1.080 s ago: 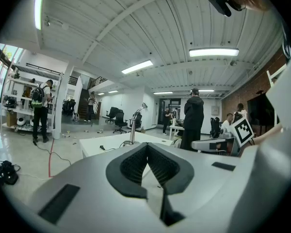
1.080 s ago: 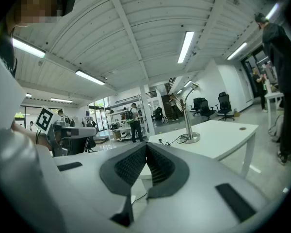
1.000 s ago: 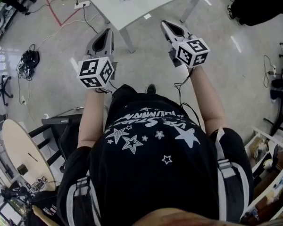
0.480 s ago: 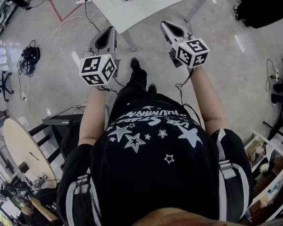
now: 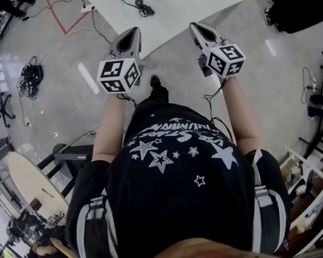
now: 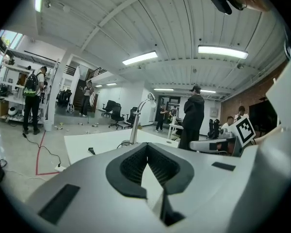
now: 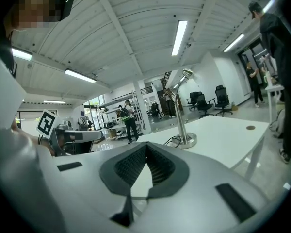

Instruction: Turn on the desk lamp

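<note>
The left tongs (image 5: 131, 33) and right tongs (image 5: 197, 28) are both clenched on nothing, side by side over the floor (image 5: 59, 69) at the near edge of the white counter (image 5: 204, 1). Farther back on it stands the desk lamp (image 7: 180, 116), well apart from both.

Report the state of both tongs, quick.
Left tongs: closed, holding nothing.
Right tongs: closed, holding nothing.
</note>
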`<state>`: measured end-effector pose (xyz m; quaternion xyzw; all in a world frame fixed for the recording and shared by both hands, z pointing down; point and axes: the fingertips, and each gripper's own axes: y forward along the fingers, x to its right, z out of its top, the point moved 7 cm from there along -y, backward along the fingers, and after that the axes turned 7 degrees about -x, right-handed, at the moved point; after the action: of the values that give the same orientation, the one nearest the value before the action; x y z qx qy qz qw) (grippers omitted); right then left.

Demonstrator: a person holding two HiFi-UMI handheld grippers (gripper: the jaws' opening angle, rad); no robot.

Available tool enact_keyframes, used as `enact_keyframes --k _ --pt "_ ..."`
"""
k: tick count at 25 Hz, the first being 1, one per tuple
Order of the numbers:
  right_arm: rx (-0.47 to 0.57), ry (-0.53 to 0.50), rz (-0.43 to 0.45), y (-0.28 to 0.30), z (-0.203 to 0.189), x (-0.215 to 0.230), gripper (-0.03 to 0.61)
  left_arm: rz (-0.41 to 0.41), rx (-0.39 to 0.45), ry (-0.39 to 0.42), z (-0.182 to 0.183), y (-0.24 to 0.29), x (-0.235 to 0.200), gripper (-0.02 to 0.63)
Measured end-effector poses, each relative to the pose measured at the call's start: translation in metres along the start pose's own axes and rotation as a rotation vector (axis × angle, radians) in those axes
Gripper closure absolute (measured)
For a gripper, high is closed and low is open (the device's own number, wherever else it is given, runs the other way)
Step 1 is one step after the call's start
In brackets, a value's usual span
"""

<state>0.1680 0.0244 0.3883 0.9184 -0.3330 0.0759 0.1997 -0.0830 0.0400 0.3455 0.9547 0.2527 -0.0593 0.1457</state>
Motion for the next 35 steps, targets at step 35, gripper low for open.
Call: enact_keyframes --k 35 --pt "-0.049 -0.092 0.003 0.171 0.071 0.037 0.574 0.116 -0.045 -0.051 0.012 0.078 -0.094 0.604"
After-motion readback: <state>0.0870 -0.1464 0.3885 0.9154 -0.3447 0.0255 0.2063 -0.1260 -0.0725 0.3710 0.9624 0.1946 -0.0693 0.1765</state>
